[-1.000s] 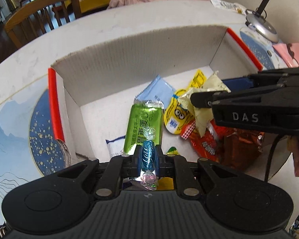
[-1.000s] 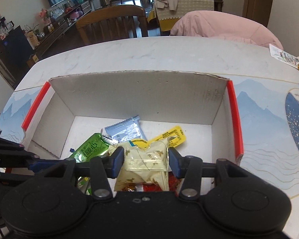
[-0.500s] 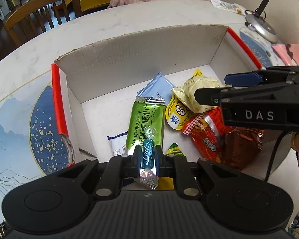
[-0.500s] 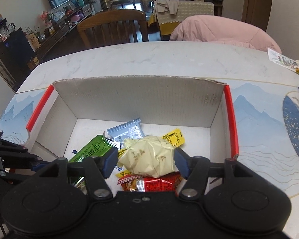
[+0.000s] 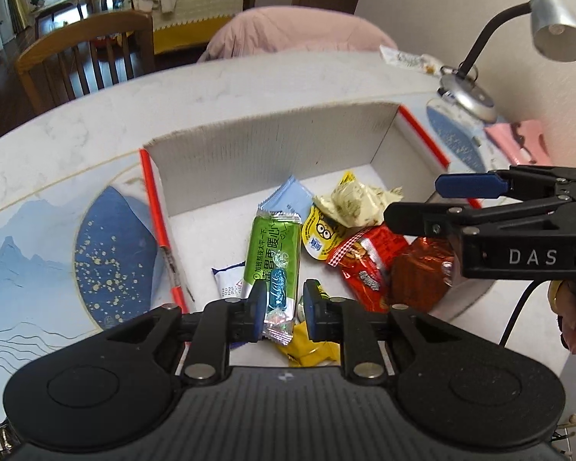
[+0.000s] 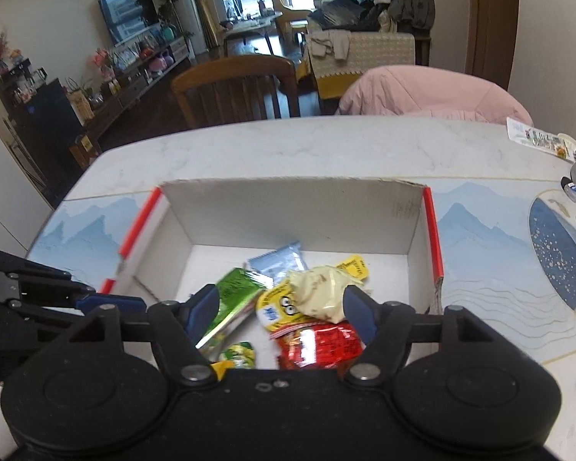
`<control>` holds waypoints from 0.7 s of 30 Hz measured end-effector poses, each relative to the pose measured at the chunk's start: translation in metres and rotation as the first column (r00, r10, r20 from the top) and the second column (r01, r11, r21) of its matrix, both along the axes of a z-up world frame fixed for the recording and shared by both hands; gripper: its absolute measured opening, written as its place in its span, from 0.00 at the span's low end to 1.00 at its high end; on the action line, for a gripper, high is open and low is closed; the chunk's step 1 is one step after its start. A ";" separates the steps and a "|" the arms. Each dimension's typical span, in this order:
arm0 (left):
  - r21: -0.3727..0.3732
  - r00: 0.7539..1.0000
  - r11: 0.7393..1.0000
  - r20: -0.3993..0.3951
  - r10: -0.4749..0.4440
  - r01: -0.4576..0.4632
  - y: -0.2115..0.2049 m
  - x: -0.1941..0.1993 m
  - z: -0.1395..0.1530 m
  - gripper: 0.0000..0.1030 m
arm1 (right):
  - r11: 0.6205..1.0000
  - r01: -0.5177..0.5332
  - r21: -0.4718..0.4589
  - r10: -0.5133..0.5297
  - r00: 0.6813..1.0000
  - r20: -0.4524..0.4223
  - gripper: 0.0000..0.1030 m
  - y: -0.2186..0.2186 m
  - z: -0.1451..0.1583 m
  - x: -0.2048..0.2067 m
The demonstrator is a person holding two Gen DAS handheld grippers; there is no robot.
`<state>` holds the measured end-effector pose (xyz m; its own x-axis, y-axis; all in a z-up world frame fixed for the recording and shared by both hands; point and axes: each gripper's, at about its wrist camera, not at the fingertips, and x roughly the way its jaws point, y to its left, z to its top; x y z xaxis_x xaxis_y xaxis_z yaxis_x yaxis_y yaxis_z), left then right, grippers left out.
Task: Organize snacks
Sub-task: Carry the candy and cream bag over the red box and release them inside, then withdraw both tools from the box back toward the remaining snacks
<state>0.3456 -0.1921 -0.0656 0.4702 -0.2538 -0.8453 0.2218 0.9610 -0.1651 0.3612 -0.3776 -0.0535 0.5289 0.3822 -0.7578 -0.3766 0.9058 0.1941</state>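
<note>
A white cardboard box (image 5: pixel 272 157) with red edges sits on the table and holds several snacks. My left gripper (image 5: pixel 284 309) hangs over its near side. Its jaws are opening, and a blue twist-wrapped candy (image 5: pixel 278 288) stands loose between them, leaning on the left pad with a gap on the right. My right gripper (image 6: pixel 281 299) is over the box's right half, jaws opening wide with nothing gripped. The cream packet (image 6: pixel 318 294) lies below it on the pile, beside a yellow cartoon pouch (image 6: pixel 278 307), a red packet (image 6: pixel 318 345) and a green packet (image 6: pixel 234 292).
A light-blue sachet (image 5: pixel 286 201) lies near the far wall and a brown foil pack (image 5: pixel 418 269) at the near right. A desk lamp (image 5: pixel 466 96) and pink paper (image 5: pixel 518 146) sit right of the box. A wooden chair (image 5: pixel 84 57) and a pink coat (image 5: pixel 295 30) stand beyond the table.
The right gripper opened and let the cream packet drop onto the pile. The left jaws parted from the blue candy. Both grippers rose and drew back from the box.
</note>
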 end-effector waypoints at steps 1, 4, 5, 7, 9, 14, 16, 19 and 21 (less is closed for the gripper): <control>-0.006 1.000 1.000 0.010 -0.003 0.003 0.002 -0.004 0.004 0.20 | 1.000 -0.002 0.005 0.002 1.000 0.009 0.71 0.002 0.004 -0.004; -0.028 0.999 1.000 0.044 0.000 0.001 0.012 -0.019 0.016 0.23 | 1.000 -0.011 0.023 0.010 0.999 0.032 0.73 0.008 0.015 -0.018; -0.036 0.998 0.999 0.056 0.008 -0.005 0.017 -0.024 0.020 0.24 | 0.999 -0.015 0.033 0.013 0.999 0.035 0.74 0.010 0.018 -0.022; -0.055 0.997 0.998 0.073 0.017 -0.013 0.027 -0.033 0.028 0.25 | 0.999 -0.018 0.050 0.016 0.999 0.043 0.75 0.016 0.024 -0.031; -0.076 0.996 0.997 0.090 0.020 -0.014 0.037 -0.044 0.036 0.26 | 0.998 -0.023 0.066 0.019 0.998 0.053 0.75 0.023 0.029 -0.040; -0.108 0.992 0.994 0.121 0.044 -0.031 0.069 -0.070 0.048 0.48 | 0.995 -0.041 0.089 0.033 0.996 0.083 0.80 0.047 0.040 -0.063; -0.128 0.988 0.990 0.139 0.071 -0.054 0.085 -0.082 0.053 0.57 | 0.994 -0.050 0.093 0.041 0.995 0.092 0.81 0.059 0.043 -0.072; -0.133 0.984 0.988 0.152 0.098 -0.078 0.110 -0.097 0.059 0.57 | 0.994 -0.063 0.094 0.053 0.993 0.107 0.82 0.080 0.046 -0.087; -0.129 0.980 0.988 0.163 0.110 -0.089 0.128 -0.107 0.061 0.57 | 0.993 -0.077 0.095 0.066 0.991 0.119 0.82 0.095 0.047 -0.096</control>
<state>0.2391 -0.0643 -0.0047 0.6320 -0.2932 -0.7173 0.1606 0.9551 -0.2489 0.2654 -0.2830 -0.0065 0.5790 0.4921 -0.6501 -0.4645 0.8544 0.2330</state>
